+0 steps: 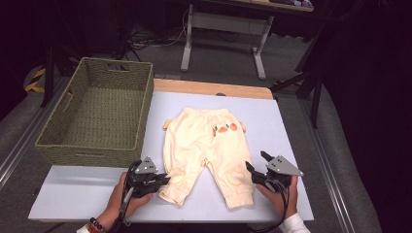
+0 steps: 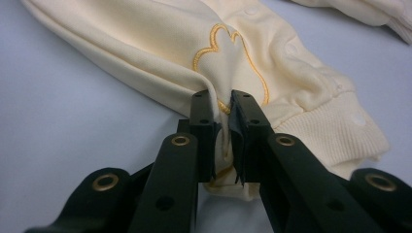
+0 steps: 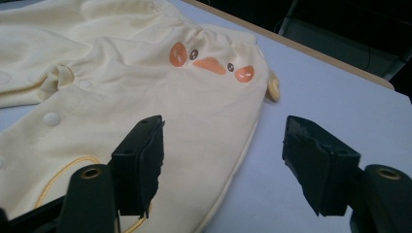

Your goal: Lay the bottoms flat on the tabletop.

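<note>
Unlettered duck-face baby pants [image 1: 206, 148]

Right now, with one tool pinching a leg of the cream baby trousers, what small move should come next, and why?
Probably close the right tool on the other leg's outer edge. The left tool is already shut on a fold of the baby trousers near the cuff, while the right one stands open, straddling that edge without gripping it.
</note>
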Motion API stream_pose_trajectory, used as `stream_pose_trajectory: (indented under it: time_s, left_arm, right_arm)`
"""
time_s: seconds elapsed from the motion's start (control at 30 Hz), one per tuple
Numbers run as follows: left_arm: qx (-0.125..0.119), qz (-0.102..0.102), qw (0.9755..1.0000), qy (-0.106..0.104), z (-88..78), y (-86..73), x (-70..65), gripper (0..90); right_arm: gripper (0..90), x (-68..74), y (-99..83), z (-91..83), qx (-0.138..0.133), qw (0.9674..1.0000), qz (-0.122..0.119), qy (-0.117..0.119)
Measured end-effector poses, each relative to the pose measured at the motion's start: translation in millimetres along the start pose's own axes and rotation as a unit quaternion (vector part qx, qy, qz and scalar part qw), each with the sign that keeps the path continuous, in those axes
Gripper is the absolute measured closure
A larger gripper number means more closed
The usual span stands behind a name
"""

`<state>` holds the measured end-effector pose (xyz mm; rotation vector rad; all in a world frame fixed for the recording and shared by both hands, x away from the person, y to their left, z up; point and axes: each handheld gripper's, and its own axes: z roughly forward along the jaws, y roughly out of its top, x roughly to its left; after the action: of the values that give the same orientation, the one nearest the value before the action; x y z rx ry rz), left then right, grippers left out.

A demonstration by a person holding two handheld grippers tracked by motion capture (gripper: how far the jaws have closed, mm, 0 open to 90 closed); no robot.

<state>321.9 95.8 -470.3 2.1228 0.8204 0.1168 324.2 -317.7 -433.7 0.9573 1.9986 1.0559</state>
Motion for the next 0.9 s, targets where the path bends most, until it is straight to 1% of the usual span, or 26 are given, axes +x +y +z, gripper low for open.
stream_pose_trajectory:
  time_s: [0.13,0.27,0.37,0.47,0.57,0.67,0.9]
  left_arm:
    - [-0.001,0.000,1.0000,0.000,0.2,-0.5,0.1,80.6]
    - [-0.001,0.003,1.0000,0.000,0.1,-0.9,0.0,80.6]
    - [-0.002,0.005,1.0000,0.001,0.1,-1.1,-0.9,80.7]
    - [-0.003,0.006,1.0000,0.002,0.1,-1.3,-0.9,80.6]
    - [-0.004,0.007,1.0000,0.001,0.2,-1.4,-0.8,80.6]
    - [-0.006,0.012,0.9999,0.004,-0.4,-1.9,-0.9,80.7]
    - [-0.005,0.013,0.9999,0.004,-0.8,-2.2,-0.8,80.6]
  right_arm:
    - [30.0,-1.5,0.0,0.9,-0.002,1.0000,0.009,-0.002]
    - [29.0,-1.6,0.8,2.3,-0.005,0.9999,0.012,-0.001]
    - [25.7,-0.3,2.1,4.2,-0.009,0.9999,0.013,0.001]
    - [25.2,0.6,2.8,5.3,-0.008,0.9999,0.012,0.001]
    - [22.6,1.3,4.1,7.9,-0.010,0.9998,0.019,0.004]
    - [22.3,2.4,5.1,9.3,-0.009,0.9998,0.017,0.004]
    - [22.1,4.3,6.1,9.6,-0.008,0.9998,0.016,0.003]
